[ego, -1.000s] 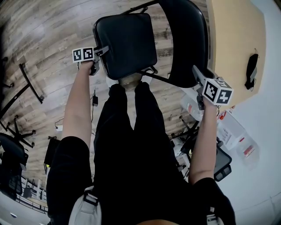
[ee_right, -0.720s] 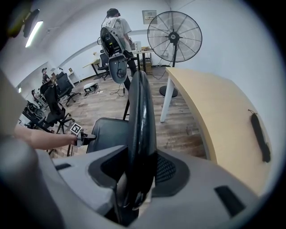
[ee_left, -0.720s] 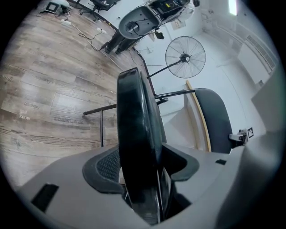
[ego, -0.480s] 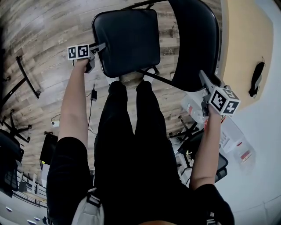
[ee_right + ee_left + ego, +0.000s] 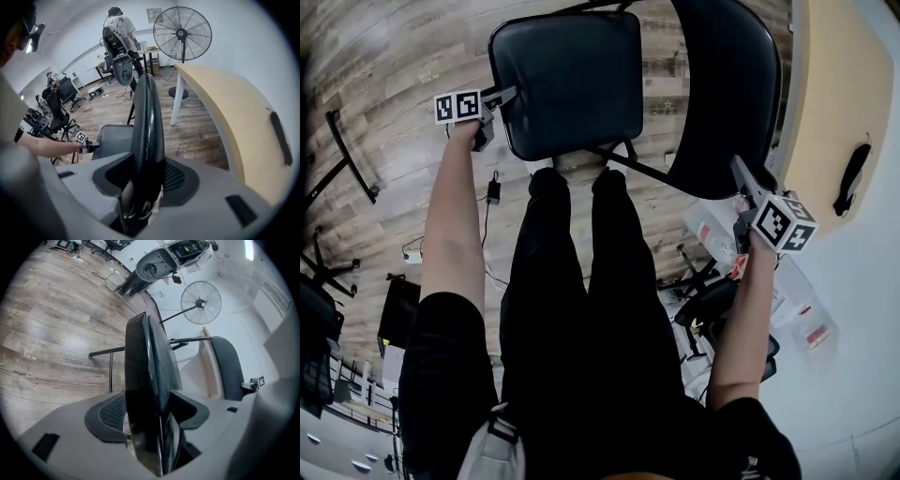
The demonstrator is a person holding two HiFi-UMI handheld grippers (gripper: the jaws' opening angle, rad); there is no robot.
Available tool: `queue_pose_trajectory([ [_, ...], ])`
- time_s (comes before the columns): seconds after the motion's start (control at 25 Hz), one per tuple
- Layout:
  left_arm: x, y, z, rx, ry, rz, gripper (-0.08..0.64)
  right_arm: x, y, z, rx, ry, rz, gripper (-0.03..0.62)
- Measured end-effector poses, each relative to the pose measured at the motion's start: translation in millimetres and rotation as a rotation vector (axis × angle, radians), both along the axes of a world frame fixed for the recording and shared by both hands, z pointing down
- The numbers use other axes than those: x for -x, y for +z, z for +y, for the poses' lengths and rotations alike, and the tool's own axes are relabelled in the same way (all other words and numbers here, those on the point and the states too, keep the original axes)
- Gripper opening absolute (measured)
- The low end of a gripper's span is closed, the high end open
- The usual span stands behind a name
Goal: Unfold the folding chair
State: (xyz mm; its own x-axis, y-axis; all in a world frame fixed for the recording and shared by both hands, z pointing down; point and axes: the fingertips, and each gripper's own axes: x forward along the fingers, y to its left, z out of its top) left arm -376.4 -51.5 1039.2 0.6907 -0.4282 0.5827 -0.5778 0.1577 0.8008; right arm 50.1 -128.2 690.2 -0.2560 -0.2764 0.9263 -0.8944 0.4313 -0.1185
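1. our left gripper (image 5: 508, 94) grips the near left edge of the folding chair's seat (image 5: 567, 80); its jaws have just been opening, yet the padded edge (image 5: 145, 380) fills the gap and both pads rest against it.
2. our right gripper (image 5: 741, 171) is clamped narrowly on the rim of the backrest (image 5: 722, 94), the dark panel (image 5: 147, 122) standing between its jaws.
3. the chair stands on the wooden floor (image 5: 384, 75) just ahead of our legs (image 5: 581, 281), beside the light wooden table (image 5: 839, 94).
4. the seat faces up towards us, with the backrest to its right.
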Motion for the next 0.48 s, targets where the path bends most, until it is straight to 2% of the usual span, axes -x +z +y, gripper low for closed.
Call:
queue_pose_trajectory([
  [0.24, 8.1, 20.7, 4.0, 0.013, -0.006, 0.010, 0.278, -1.0, 16.4, -2.0, 0.020, 0.007, -0.004, 0.153],
  [0.48, 26.1, 39.3, 8.3, 0.021, -0.027, 0.024, 0.282, 14.1, 28.7, -1.4, 0.029, -0.009, -0.009, 0.155],
])
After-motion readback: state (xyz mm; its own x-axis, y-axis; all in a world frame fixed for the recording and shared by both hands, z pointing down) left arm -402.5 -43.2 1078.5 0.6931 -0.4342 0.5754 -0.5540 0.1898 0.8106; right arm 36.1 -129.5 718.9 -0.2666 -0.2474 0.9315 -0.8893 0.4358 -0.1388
